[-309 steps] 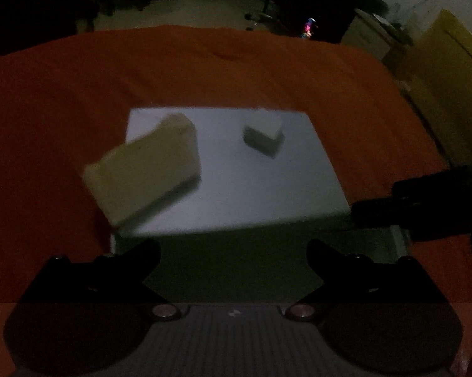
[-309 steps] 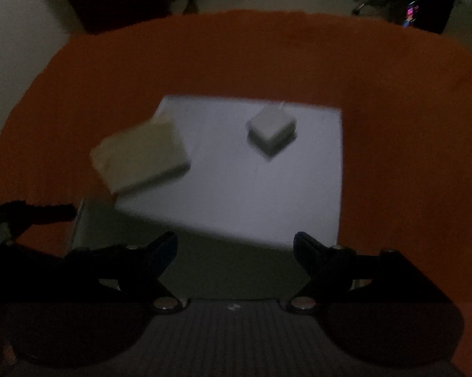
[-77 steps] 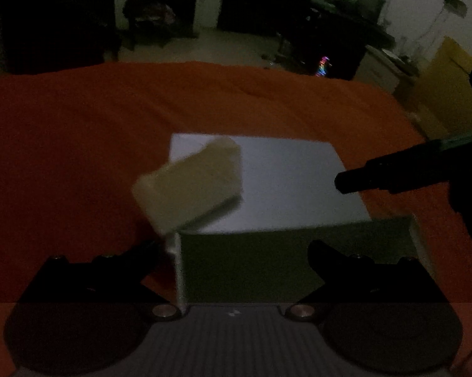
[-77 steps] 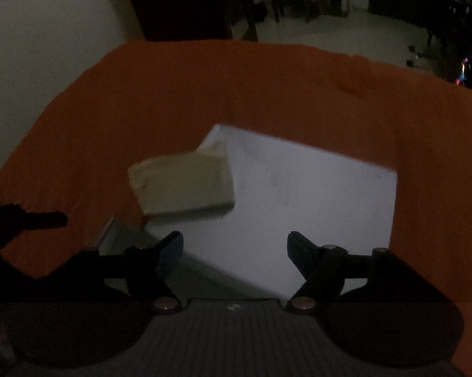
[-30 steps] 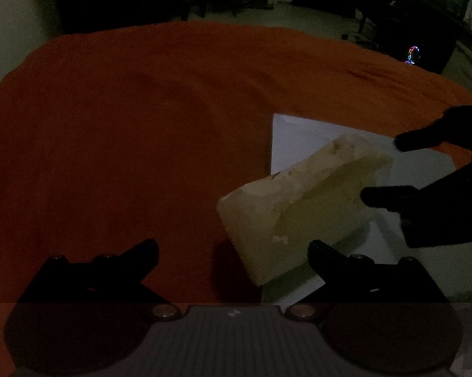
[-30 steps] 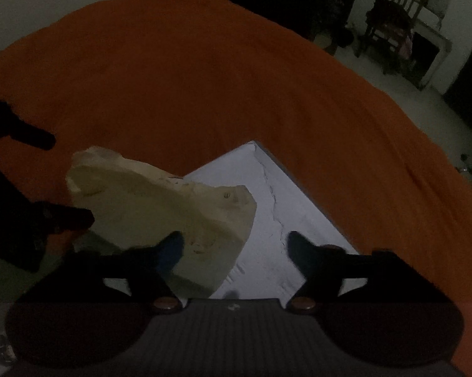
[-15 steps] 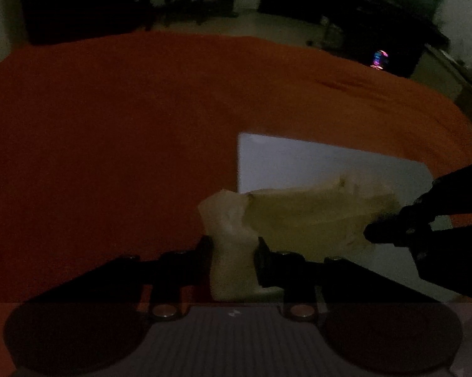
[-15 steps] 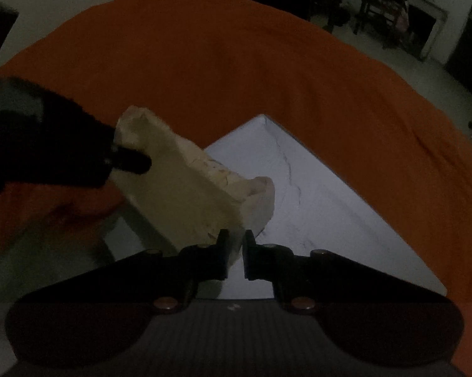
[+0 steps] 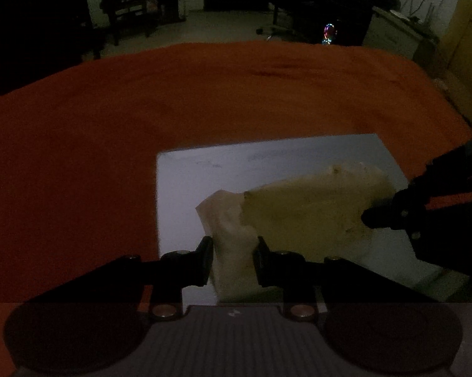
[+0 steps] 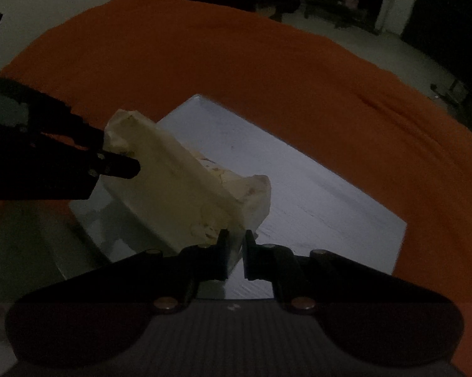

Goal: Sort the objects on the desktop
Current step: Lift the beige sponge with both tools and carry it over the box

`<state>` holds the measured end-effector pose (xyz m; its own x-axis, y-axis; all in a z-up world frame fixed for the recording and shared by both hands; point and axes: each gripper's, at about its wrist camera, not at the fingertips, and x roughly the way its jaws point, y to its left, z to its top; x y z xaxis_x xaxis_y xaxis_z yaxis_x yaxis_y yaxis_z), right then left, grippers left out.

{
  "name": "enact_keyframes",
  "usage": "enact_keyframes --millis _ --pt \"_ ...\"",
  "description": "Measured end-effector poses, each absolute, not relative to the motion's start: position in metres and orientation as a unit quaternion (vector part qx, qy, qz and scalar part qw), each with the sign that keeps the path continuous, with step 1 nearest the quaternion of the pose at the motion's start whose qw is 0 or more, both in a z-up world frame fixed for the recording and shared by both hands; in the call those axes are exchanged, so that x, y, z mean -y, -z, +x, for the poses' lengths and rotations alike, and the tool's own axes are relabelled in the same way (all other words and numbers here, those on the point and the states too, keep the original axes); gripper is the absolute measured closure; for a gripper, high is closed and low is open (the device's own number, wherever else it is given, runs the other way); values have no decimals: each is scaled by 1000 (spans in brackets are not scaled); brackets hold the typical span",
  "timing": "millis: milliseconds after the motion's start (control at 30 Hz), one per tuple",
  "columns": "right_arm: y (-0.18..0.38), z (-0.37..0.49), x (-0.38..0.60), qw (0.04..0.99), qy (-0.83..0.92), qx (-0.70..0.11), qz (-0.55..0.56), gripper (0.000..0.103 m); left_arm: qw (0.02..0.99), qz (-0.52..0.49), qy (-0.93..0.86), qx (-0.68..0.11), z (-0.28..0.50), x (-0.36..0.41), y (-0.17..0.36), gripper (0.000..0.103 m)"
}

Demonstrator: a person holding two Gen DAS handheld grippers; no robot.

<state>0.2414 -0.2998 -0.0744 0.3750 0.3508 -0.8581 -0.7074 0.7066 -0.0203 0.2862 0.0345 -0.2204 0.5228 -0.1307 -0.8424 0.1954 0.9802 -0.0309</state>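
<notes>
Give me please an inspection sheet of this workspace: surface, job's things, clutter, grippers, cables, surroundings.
Surface: orange cloth over the table.
Job's things: cream pack, soft and crumpled, held above white box.
Clutter: nothing seen.
Grippers: left gripper shut on one end of the pack; right gripper shut on the other end.
Cables: nothing seen on the table.
Surroundings: dim room, chair, coloured light.

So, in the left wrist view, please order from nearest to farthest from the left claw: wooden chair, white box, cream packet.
1. Cream packet: pinched in the left claw.
2. White box: just ahead, under the packet.
3. Wooden chair: far back left, beyond the orange cloth.
</notes>
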Motion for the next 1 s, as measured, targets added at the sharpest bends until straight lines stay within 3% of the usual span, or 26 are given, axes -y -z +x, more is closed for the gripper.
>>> enact_keyframes --millis 467,1000 --pt "-1 189 327 827 -330 -421 -173 94 885 -9 110 -452 243 -28 168 80" --pt "-20 117 338 821 -308 -454 -159 94 868 -12 155 -471 175 -23 149 80"
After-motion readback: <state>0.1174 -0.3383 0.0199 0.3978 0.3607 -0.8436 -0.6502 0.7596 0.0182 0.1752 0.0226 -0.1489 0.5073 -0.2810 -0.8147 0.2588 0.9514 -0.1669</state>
